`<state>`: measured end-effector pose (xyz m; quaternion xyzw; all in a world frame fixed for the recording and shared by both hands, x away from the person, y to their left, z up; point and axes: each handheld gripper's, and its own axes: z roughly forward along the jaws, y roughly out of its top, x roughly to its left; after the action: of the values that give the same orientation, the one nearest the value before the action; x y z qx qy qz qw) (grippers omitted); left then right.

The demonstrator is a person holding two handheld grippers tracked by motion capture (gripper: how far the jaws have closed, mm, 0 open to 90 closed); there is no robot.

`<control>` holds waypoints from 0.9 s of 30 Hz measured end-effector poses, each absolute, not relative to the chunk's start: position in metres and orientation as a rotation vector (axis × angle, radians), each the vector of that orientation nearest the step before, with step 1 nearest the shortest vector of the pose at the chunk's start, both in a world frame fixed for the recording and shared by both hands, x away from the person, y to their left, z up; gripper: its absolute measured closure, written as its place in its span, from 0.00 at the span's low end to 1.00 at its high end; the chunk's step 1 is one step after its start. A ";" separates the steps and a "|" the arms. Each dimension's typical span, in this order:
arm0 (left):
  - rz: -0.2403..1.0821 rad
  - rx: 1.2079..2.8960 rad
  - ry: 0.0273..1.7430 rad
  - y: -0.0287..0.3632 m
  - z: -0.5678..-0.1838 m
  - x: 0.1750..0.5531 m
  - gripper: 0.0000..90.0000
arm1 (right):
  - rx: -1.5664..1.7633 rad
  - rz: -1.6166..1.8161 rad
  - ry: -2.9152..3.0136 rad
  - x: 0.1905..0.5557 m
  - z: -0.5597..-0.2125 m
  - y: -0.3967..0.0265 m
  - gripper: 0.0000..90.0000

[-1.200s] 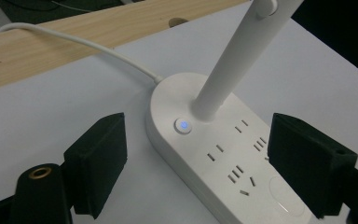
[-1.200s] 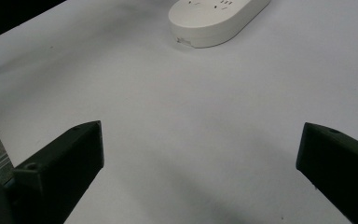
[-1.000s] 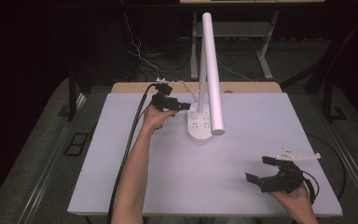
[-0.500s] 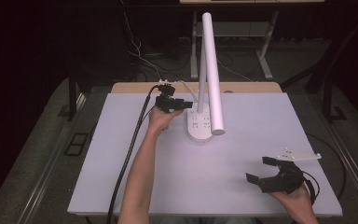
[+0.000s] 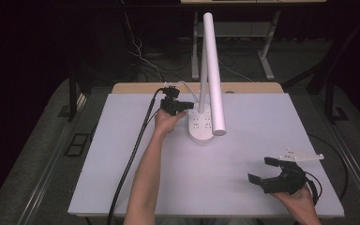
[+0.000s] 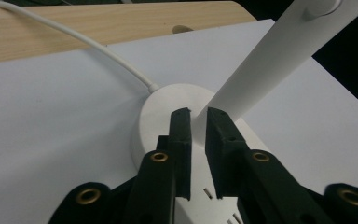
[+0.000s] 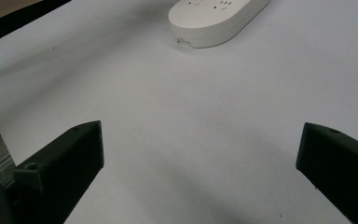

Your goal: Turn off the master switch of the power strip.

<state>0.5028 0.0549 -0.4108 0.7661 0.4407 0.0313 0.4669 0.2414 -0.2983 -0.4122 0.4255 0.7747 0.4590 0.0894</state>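
Lamp (image 5: 205, 101) first: your left gripper (image 6: 197, 122) has just been closing its jaws on it, and they now stand nearly together with the lamp's slim white stem (image 6: 200, 122) caught between their tips, right where the stem rises out of the oval base (image 6: 151, 116). From the left gripper view, the base lies directly under and ahead of your jaws, the white power cord (image 6: 74, 39) runs off from its far rim up and to the left of them, and the stem slants up and away to the right. The pads look pressed against the stem on both sides. In the high view, your left hand (image 5: 166, 120) sits just beside the base on the white table top (image 5: 122, 154), and the long lamp head (image 5: 214, 70) hangs down over the base to the right of that gripper. Your right gripper (image 7: 200, 154) has its jaws wide apart with nothing between them but bare table top; the rounded end of the base (image 7: 214, 21), with its sockets, lies well ahead of those jaws and well apart from them.
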 end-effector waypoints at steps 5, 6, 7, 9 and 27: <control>0.089 1.881 1.104 0.052 -0.415 0.504 0.99 | 1.263 1.365 2.303 0.242 -0.412 -0.298 0.00; 0.092 1.881 1.105 0.051 -0.416 0.505 1.00 | 1.263 1.366 2.302 0.242 -0.412 -0.298 0.00; 0.093 1.884 1.111 0.050 -0.417 0.505 1.00 | 1.263 1.365 2.303 0.242 -0.412 -0.299 0.00; 0.097 1.883 1.117 0.049 -0.419 0.506 1.00 | 1.261 1.366 2.303 0.242 -0.412 -0.299 0.00; 0.105 1.902 1.155 0.037 -0.432 0.509 1.00 | 1.276 1.364 2.298 0.241 -0.411 -0.307 0.00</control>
<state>0.5092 0.0372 -0.4317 0.7662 0.4654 0.0423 0.4410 0.2409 -0.3071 -0.4115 0.4290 0.7729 0.4588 0.0900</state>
